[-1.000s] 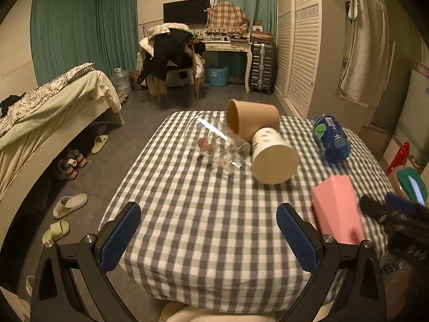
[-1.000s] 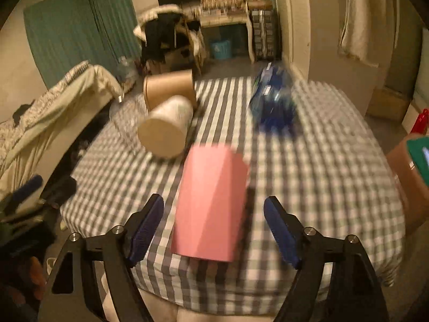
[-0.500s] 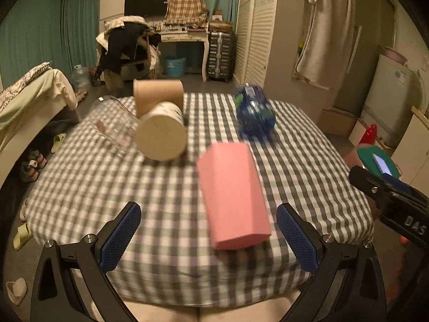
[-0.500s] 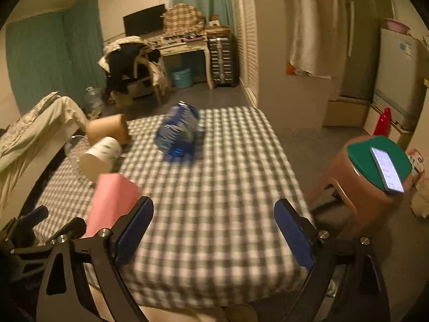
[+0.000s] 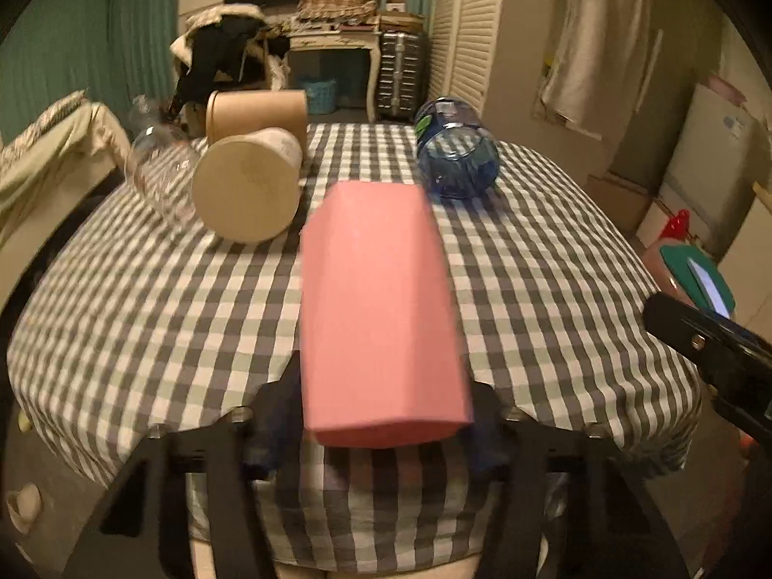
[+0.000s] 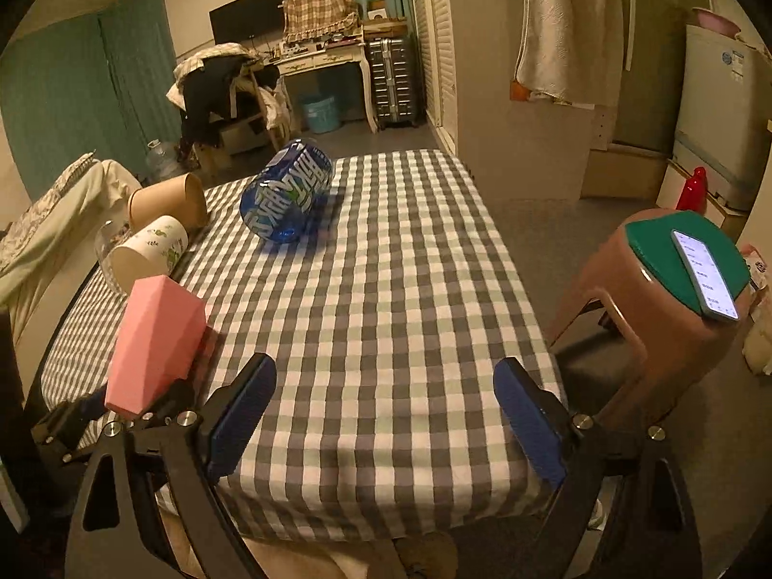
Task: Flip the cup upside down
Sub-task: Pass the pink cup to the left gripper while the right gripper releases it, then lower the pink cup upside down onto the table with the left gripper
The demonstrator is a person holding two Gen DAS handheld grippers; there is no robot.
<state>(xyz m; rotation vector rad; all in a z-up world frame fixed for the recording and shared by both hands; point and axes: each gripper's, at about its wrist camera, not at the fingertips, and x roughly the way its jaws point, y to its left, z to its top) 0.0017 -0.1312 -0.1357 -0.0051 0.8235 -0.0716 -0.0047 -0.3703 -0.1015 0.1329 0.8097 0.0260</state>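
A pink faceted cup (image 5: pixel 376 313) lies on its side on the checked tablecloth (image 5: pixel 144 299), closed base toward me. My left gripper (image 5: pixel 374 427) has its blue pads on both sides of the cup's near end and grips it. In the right wrist view the pink cup (image 6: pixel 154 337) sits at the left with the left gripper around its base. My right gripper (image 6: pixel 386 415) is open and empty above the table's near edge.
A white paper cup (image 5: pixel 248 183), a brown paper cup (image 5: pixel 255 108), a clear glass (image 5: pixel 159 169) and a blue bottle (image 5: pixel 456 152) lie on their sides farther back. A stool (image 6: pixel 651 299) with a phone (image 6: pixel 704 272) stands to the right.
My left gripper swung right from the glass and paper cups, closed in on the pink cup and shut on its near end. My right gripper moved right, away from the pink cup.
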